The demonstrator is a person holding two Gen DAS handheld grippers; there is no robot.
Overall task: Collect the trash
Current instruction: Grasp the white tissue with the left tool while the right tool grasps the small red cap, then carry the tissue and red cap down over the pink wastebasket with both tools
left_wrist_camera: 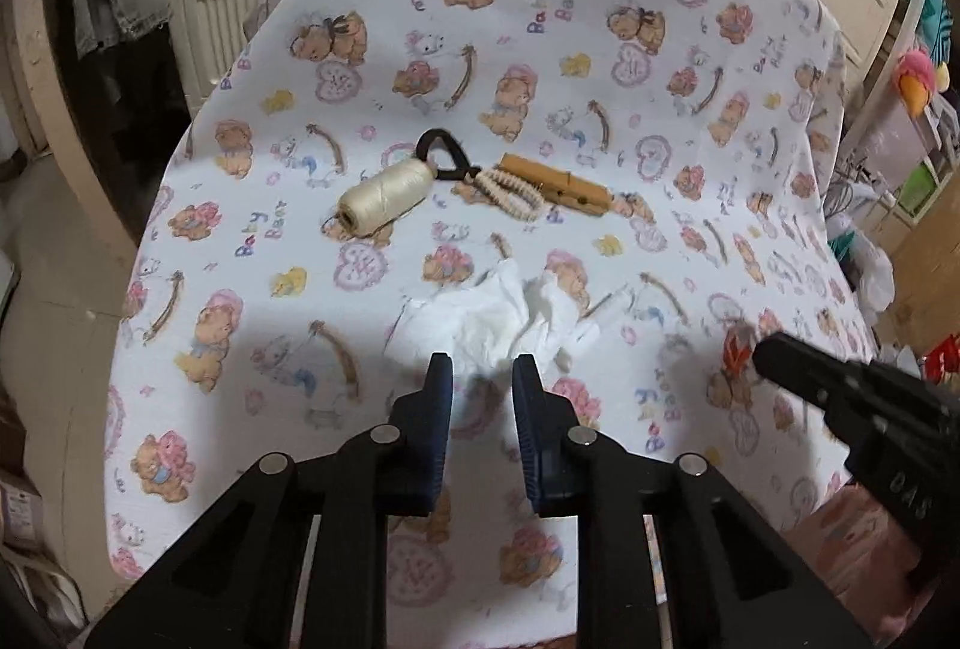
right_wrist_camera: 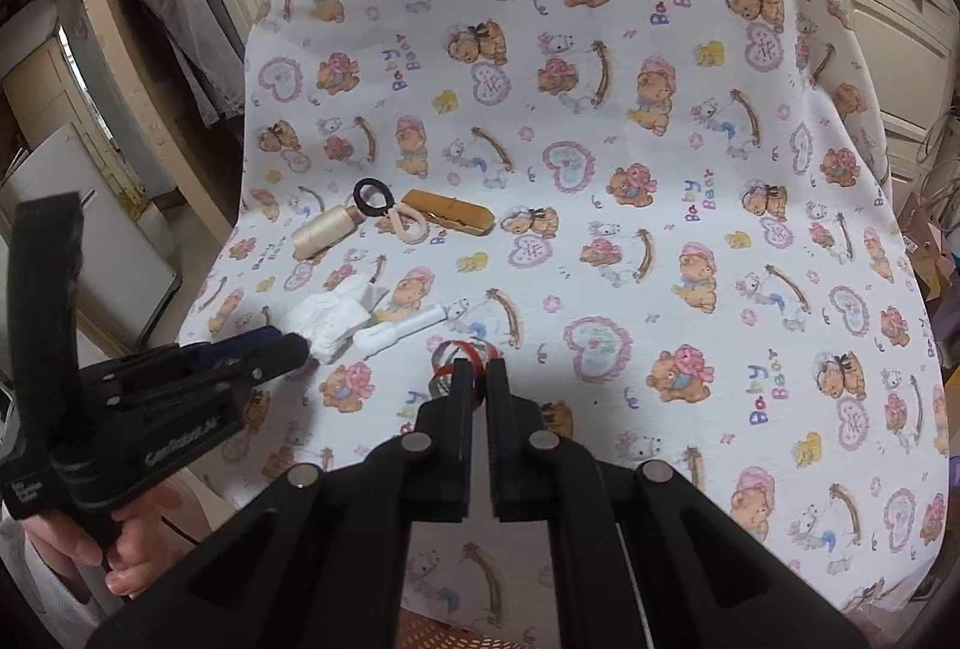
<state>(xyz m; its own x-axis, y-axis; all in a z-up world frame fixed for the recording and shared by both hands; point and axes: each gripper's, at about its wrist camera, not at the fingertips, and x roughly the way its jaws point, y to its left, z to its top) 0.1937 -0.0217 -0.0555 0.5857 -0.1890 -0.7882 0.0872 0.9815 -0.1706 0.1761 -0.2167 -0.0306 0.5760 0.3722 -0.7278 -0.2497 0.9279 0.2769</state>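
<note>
A bear-print cloth (left_wrist_camera: 540, 48) is spread over the surface. A crumpled white tissue (left_wrist_camera: 498, 313) is pinched between the narrowed jaws of the left gripper (left_wrist_camera: 477, 367). A red wrapper (right_wrist_camera: 465, 355) is clamped at the tips of the closed right gripper (right_wrist_camera: 478, 370).

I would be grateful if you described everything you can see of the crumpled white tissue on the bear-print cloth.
The crumpled white tissue is a soft, creased wad of thin paper, loosely bunched with folded flaps. It lies on the bear-print cloth, nearer the camera than the spool and clothespin. The left gripper reaches its near edge, fingers on either side of a fold; whether the pads already press it is not clear. In the right wrist view a white stick-like piece lies against its side.
</note>
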